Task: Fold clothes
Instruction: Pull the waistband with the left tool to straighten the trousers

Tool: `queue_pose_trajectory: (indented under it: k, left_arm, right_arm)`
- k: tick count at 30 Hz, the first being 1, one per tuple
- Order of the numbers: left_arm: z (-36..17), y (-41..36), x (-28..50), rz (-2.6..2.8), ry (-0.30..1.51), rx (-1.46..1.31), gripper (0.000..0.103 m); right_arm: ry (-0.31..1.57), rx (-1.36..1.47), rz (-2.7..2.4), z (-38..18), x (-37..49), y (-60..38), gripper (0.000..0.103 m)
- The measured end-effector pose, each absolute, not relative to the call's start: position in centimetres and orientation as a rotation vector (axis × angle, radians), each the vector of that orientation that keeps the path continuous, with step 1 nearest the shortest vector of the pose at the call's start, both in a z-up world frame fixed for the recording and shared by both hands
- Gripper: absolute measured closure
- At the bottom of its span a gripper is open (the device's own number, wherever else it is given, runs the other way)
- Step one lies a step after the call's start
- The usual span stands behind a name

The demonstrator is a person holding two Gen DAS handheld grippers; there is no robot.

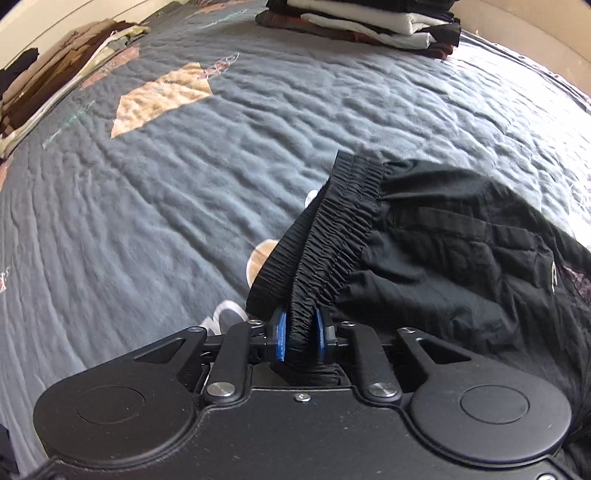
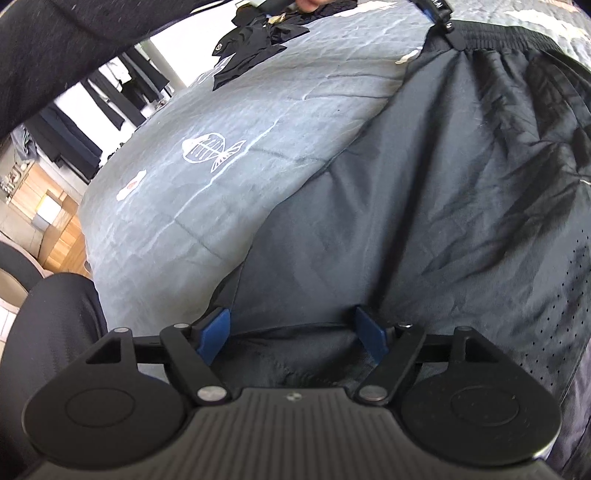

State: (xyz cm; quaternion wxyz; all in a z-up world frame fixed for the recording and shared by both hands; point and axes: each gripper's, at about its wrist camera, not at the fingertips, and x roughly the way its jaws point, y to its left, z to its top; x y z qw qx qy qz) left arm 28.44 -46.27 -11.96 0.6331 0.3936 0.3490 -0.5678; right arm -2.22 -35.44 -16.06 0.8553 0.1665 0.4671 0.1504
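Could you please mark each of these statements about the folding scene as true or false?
1. The left gripper is shut on the shorts' waistband. True.
2. The right gripper is clamped shut. False: its jaws stand wide open, with the shorts' fabric between them.
3. Folded clothes are stacked at the far side of the quilt. True.
4. The shorts are white. False: they are black.
5. The quilt is plain red. False: it is grey with printed pictures.
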Motion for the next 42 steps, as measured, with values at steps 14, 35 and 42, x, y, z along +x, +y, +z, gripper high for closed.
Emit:
queue_pose_trajectory:
  k: [14,35,42]
  left_arm:
    - [-8.9,-46.7,26.4,-1.322,0.741,0.894,0.062]
    - [-13.3,-54.0,24.7,-1.312,0.788,0.857,0.058]
    - [-13.2,-54.3,24.8,-1.308,0.757,0.854,0.082]
  right_arm:
    - [0.952,0.366,0.29,-13.4,-3.3,-37.2,0.024]
    - [1.08,0.311,0.155,-13.9,-9.0,-45.1,0.024]
    - [1.117,0.32,0.151,-14.8,-9.6,-45.7,0.024]
